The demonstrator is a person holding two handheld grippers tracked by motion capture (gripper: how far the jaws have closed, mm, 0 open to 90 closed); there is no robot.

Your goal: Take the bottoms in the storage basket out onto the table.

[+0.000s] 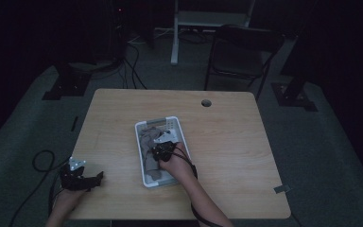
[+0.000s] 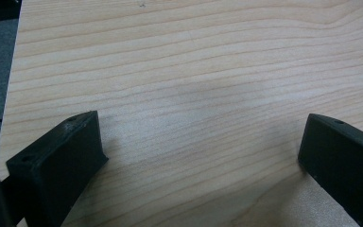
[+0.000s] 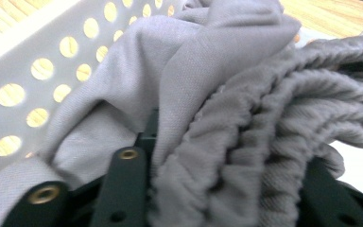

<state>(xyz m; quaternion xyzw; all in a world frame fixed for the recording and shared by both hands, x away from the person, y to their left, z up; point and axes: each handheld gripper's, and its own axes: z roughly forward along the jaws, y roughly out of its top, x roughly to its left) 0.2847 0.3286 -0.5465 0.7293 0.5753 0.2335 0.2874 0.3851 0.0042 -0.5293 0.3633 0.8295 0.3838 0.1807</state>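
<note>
One grey cloth (image 3: pixel 246 109) lies bunched in the single white perforated basket (image 1: pixel 142 142) at mid-bench, and my right tongs (image 1: pixel 162 150) are clenched on its ribbed folds. My left tongs (image 2: pixel 198 156) hover released, jaws wide, over bare bench (image 2: pixel 194 71) at the near left.

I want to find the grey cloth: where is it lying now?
In the high view, the grey cloth lies in the white basket near the table's centre, under the right claw.
</note>
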